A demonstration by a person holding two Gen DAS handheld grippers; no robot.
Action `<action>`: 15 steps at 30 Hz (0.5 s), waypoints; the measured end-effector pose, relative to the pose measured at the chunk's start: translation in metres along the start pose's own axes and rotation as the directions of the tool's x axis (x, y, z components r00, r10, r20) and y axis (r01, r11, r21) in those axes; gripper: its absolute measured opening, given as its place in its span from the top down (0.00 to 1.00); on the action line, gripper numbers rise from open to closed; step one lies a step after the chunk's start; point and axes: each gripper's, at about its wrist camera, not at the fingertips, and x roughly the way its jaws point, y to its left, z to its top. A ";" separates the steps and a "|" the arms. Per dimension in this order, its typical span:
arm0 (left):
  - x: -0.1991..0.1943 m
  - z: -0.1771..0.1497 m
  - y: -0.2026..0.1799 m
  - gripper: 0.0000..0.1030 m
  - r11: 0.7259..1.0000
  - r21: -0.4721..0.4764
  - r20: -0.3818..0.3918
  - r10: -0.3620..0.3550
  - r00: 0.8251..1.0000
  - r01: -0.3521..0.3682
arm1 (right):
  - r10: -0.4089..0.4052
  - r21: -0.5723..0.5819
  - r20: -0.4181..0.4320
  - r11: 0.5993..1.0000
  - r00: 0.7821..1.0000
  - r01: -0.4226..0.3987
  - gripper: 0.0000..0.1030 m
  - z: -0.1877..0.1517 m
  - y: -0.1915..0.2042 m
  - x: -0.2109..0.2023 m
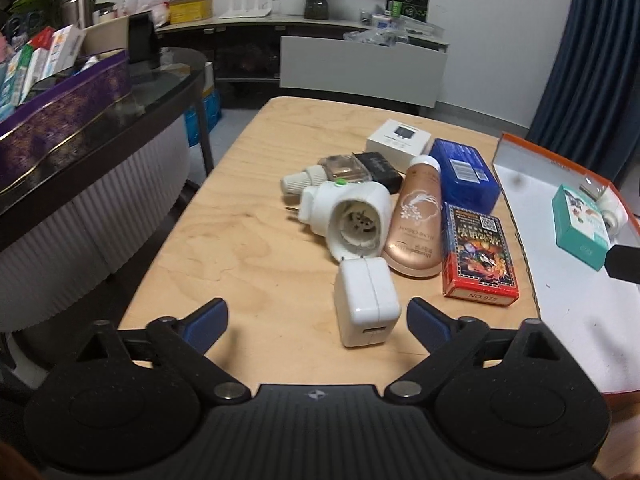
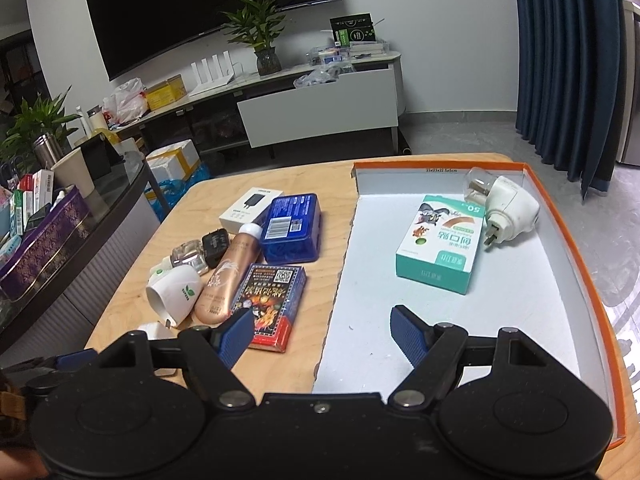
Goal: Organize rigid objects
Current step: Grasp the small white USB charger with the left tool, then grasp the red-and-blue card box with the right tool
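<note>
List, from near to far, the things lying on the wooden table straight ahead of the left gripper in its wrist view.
White charger → white plug-in holder → clear bottle with ribbed cap → white box.

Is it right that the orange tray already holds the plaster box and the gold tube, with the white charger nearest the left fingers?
Not quite. The gold tube lies on the table, not in the tray. Beside the plaster box sits a white plug-in unit, as the right wrist view shows. The charger is nearest the left fingers.
</note>
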 end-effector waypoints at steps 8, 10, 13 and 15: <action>0.009 -0.003 -0.003 0.38 0.998 0.015 0.023 -0.055 0.998 0.055 | -0.016 -0.005 -0.014 1.000 1.000 0.016 0.14 0.000 0.001 0.005; 0.013 -0.003 -0.001 0.58 0.997 0.006 0.011 -0.077 0.997 0.077 | -0.018 0.000 -0.021 1.000 1.000 0.018 0.14 0.000 0.002 0.008; 0.012 -0.005 0.002 0.72 0.997 0.003 0.016 -0.080 0.997 0.080 | -0.012 -0.015 -0.028 1.000 1.000 0.012 0.14 0.000 0.006 0.011; 0.009 -0.005 0.007 0.72 0.993 -0.017 0.028 -0.117 0.993 0.118 | -0.014 -0.024 -0.035 1.000 0.999 0.013 0.14 0.000 0.009 0.014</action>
